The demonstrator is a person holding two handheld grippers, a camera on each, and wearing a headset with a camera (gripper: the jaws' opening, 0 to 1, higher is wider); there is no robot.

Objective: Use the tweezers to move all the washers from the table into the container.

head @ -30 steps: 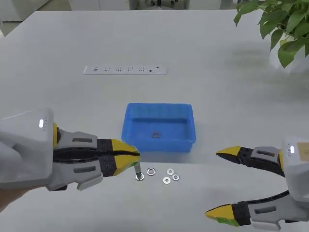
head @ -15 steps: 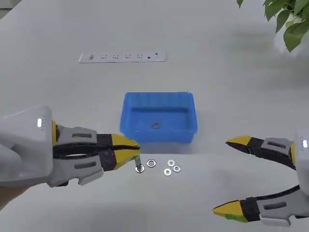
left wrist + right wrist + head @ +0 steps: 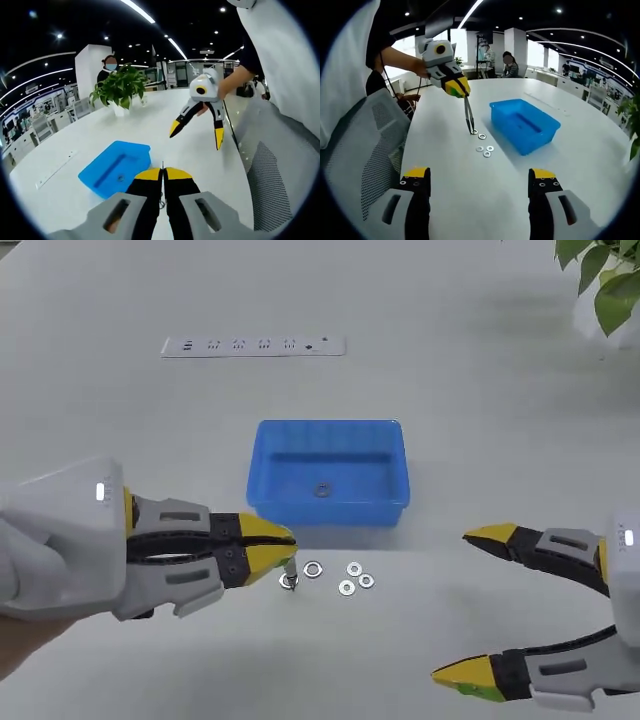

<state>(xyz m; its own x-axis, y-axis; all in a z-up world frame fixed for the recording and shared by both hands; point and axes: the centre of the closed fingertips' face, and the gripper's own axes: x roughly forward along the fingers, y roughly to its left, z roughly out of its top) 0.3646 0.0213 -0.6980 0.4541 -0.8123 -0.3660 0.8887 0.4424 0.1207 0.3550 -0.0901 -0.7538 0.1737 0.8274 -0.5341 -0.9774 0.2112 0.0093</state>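
A: State of the left gripper (image 3: 287, 546)?
B: Clenched on the thin metal tweezers (image 3: 288, 570), jaws pressed together. The tweezers point down, tips at the leftmost of the small round silver washers (image 3: 289, 581) on the white table (image 3: 480, 440). Can't tell if that one is actually pinched.
A: And the right gripper (image 3: 455, 605)?
B: Released, jaws wide apart, nothing between them. It hovers off to the right, well apart from the washers.
A: Where are the washers?
B: Five lie loose in a small cluster on the table, just in front of the near wall of the blue rectangular plastic container (image 3: 330, 426). A single washer (image 3: 322, 490) lies inside, on the container floor.
A: Anything else?
B: A white power strip (image 3: 253, 345) beyond the container, and a green leafy plant (image 3: 600, 280) in the far right corner.
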